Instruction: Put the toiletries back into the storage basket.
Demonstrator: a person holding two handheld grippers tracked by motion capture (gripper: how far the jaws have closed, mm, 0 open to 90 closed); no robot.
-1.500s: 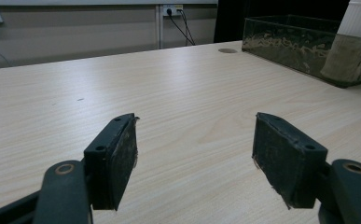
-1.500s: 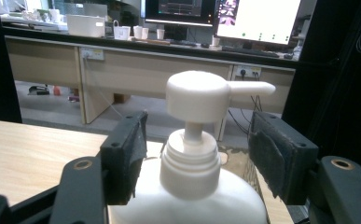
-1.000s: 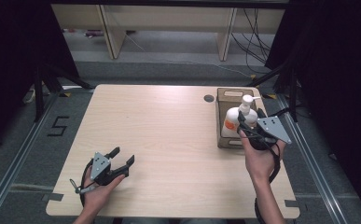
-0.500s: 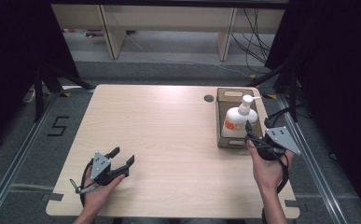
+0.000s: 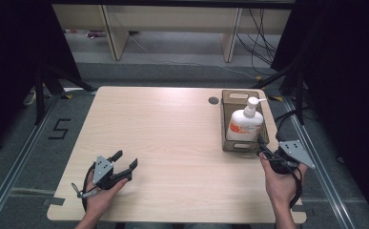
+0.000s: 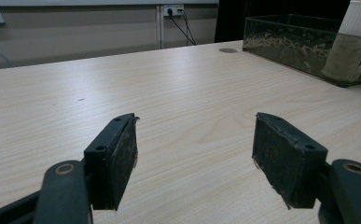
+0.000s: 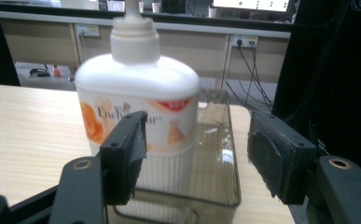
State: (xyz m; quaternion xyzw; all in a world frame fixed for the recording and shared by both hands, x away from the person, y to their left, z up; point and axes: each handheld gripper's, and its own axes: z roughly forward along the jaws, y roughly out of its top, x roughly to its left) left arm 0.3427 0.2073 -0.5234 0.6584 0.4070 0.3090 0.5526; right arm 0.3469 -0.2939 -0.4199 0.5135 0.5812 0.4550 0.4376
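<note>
Pump bottle (image 5: pixel 243 125) is seen standing upright inside the smoky plastic bin (image 5: pixel 228 145) at the table's (image 5: pixel 172 133) far right. Placement is judged done. Right gripper (image 5: pixel 266 155), jaws parted and empty, is held just beside the bin; left gripper (image 5: pixel 125 162) is held spread, idle.

A light wood-grain table (image 5: pixel 172 143) with rounded corners stands on grey flooring, a dark round cable hole (image 5: pixel 213 100) near its far edge. At the table's right side sits a translucent smoky-brown plastic bin (image 5: pixel 225 119), its cut-out handle facing the near edge. The left gripper (image 5: pixel 125 161) rests low at the table's near left corner, jaws apart.
</note>
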